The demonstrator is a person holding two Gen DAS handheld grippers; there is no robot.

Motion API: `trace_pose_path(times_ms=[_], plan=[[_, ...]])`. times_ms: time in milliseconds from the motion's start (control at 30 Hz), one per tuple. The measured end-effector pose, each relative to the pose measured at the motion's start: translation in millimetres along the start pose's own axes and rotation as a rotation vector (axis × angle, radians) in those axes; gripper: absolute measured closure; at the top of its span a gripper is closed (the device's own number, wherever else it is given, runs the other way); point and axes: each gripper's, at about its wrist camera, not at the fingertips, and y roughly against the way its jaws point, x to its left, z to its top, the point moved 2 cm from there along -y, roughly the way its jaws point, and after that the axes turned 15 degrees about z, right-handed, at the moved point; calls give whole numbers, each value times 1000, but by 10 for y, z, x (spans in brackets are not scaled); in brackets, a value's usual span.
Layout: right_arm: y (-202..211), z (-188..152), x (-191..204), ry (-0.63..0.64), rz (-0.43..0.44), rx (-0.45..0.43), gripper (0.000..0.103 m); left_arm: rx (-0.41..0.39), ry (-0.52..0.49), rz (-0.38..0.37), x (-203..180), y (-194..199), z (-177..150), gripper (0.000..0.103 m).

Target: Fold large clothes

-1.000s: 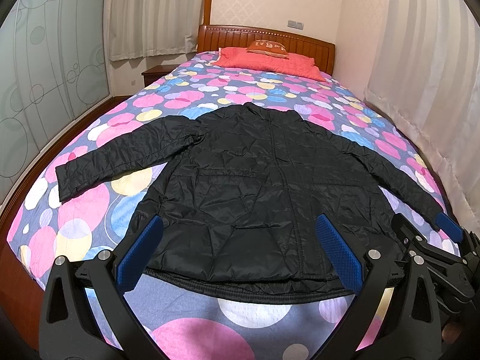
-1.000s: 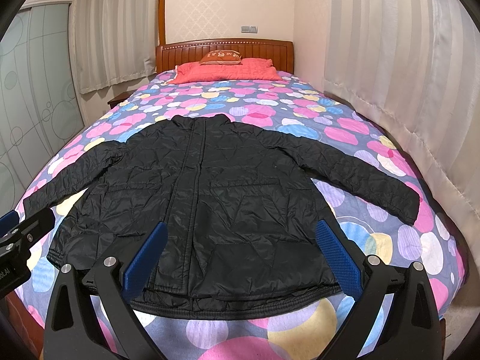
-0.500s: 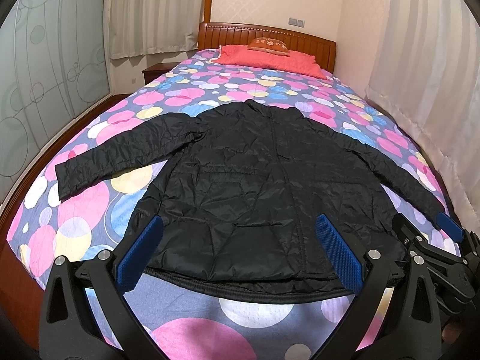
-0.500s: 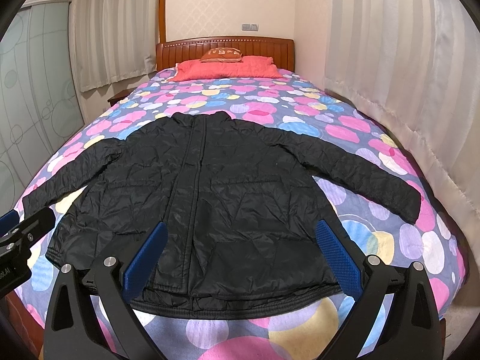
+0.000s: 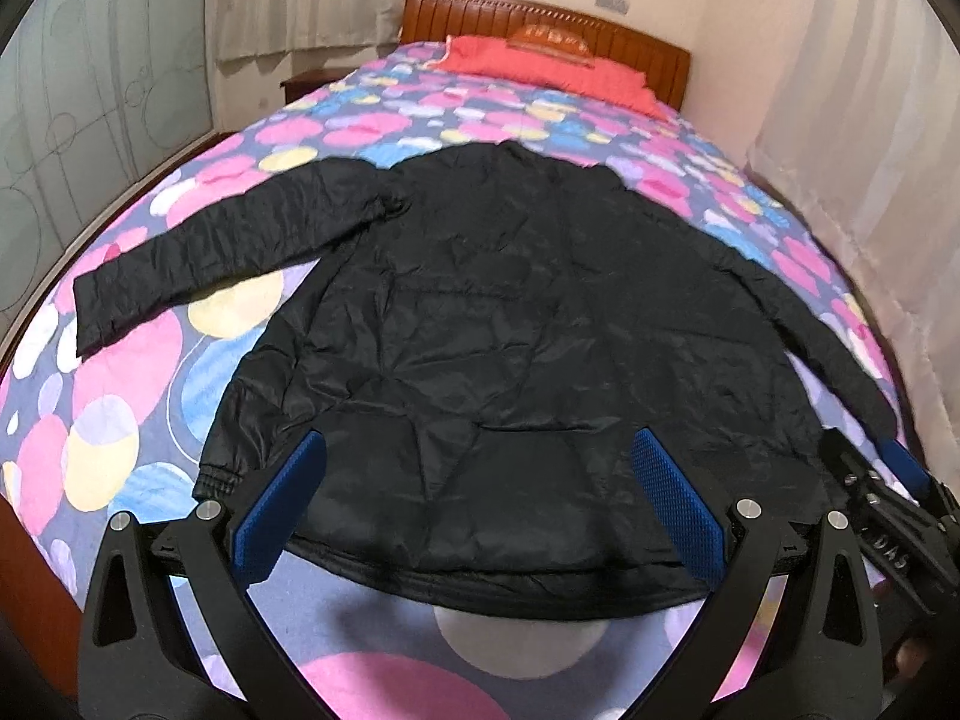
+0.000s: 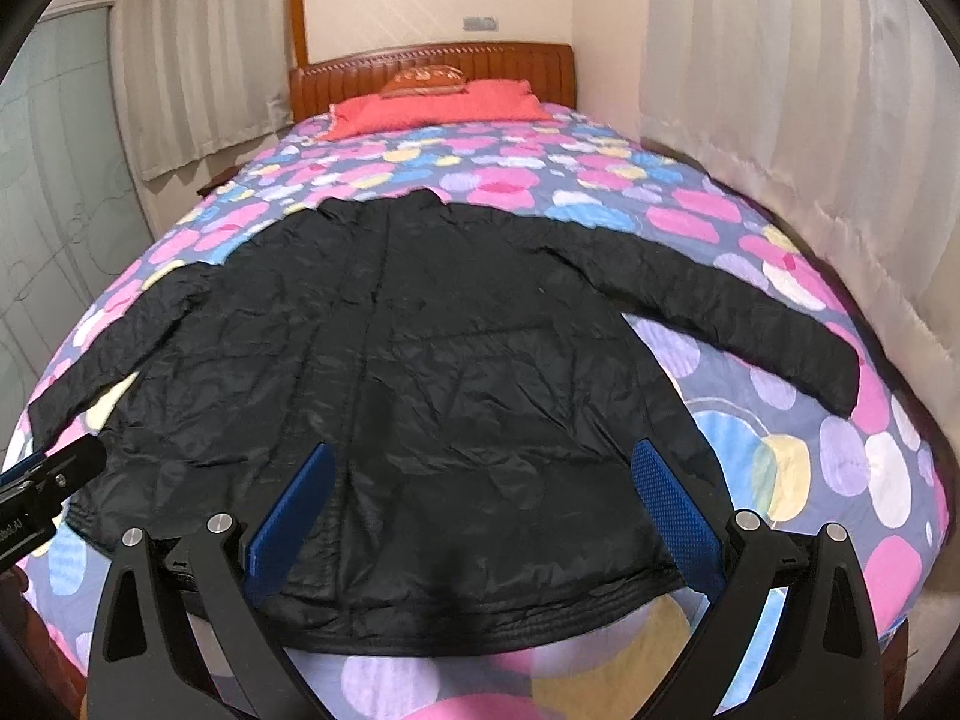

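A large black quilted jacket [image 5: 510, 324] [image 6: 432, 372] lies flat and face up on the bed, both sleeves spread out, hem toward me. My left gripper [image 5: 480, 492] hovers open above the hem, nothing between its blue pads. My right gripper [image 6: 480, 498] is also open and empty, above the hem a little further right. The right gripper's body [image 5: 888, 516] shows at the lower right edge of the left wrist view. The left gripper's body [image 6: 42, 492] shows at the left edge of the right wrist view.
The bed [image 6: 840, 480] has a sheet of pink, blue and yellow circles. A red pillow [image 6: 432, 105] lies by the wooden headboard [image 6: 432, 63]. Curtains [image 6: 780, 90] hang along the right side, a glass partition [image 5: 90, 90] stands at the left.
Both grippers have moved forward and lower toward the jacket's hem, so the jacket looms larger in each view. Both stay open. The jacket has not moved.
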Motion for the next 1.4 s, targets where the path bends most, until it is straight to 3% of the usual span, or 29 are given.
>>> trace_pose_path(times_ms=[167, 300, 467, 500, 533, 567, 600, 733, 833, 900, 1033, 1233, 1267, 1333, 1400], plan=[[-204, 12, -251, -37, -33, 31, 5, 46, -2, 29, 46, -306, 39, 2], [-310, 52, -592, -104, -45, 42, 5, 89, 60, 52, 236, -581, 109, 2], [-263, 99, -1295, -286, -32, -44, 6, 112, 146, 126, 568, -874, 183, 2], [-263, 96, -1453, -324, -39, -57, 9, 119, 168, 141, 652, -942, 191, 2], [-266, 85, -1654, -373, -50, -67, 34, 127, 184, 149, 712, -991, 197, 2], [-275, 64, -1848, -423, -59, -68, 48, 140, 210, 156, 802, -1059, 199, 2], [-293, 28, -2073, -490, -62, -66, 55, 153, 242, 161, 898, -1121, 196, 2], [-289, -107, -2716, -698, -41, -151, 53, 181, 344, 203, 1194, -1270, 163, 2], [-329, -214, -3099, -842, -6, -213, 42, 192, 386, 238, 1335, -1346, 145, 2], [-394, -295, -3314, -943, 34, -272, 40, 189, 401, 270, 1391, -1376, 146, 2], [-435, -233, -3490, -983, 57, -402, 32, 216, 429, 307, 1459, -1447, 106, 2], [-542, -118, -3744, -985, 11, -530, 33, 221, 423, 339, 1463, -1516, 38, 2], [-547, -81, -3732, -966, -18, -529, 35, 215, 416, 347, 1455, -1512, 32, 2], [-561, -71, -3741, -958, -85, -514, 57, 207, 403, 357, 1437, -1527, 18, 2], [-537, -108, -3830, -956, -102, -515, 72, 203, 389, 368, 1419, -1529, 13, 2]])
